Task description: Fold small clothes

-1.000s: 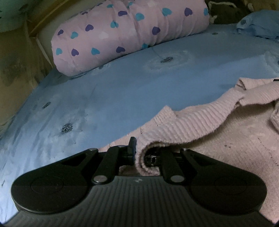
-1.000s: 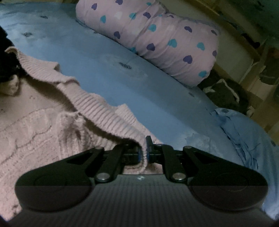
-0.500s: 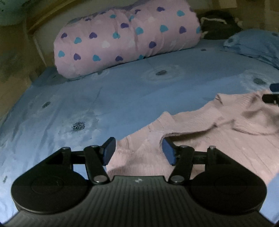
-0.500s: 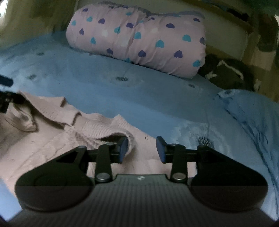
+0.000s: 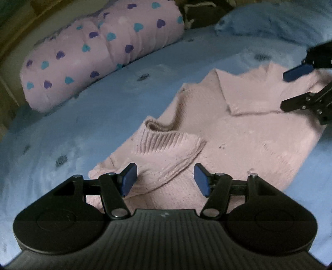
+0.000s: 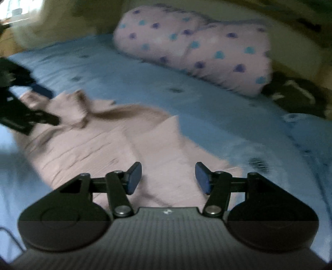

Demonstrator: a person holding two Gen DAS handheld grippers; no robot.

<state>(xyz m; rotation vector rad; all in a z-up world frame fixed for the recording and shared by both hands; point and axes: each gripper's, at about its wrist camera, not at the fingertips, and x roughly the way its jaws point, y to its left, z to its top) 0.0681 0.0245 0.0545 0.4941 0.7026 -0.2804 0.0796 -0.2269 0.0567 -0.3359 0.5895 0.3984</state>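
A pale pink knitted sweater (image 5: 238, 135) lies on the blue bed sheet (image 5: 93, 124), with a ribbed sleeve cuff (image 5: 172, 143) folded over its body. My left gripper (image 5: 165, 179) is open and empty, held just above the sweater's near left part. My right gripper (image 6: 168, 177) is open and empty above the sweater (image 6: 108, 143), which is blurred in that view. The right gripper also shows at the right edge of the left wrist view (image 5: 298, 87), and the left gripper at the left edge of the right wrist view (image 6: 41, 103).
A long pink pillow with blue and purple hearts (image 5: 99, 52) lies at the head of the bed; it also shows in the right wrist view (image 6: 197, 45). A blue pillow (image 5: 269, 18) and a dark cloth heap (image 6: 294, 93) lie to the right.
Both grippers have let go of the sweater's folded edge, opened, and drawn back and up. The sweater now lies folded flat on the sheet.
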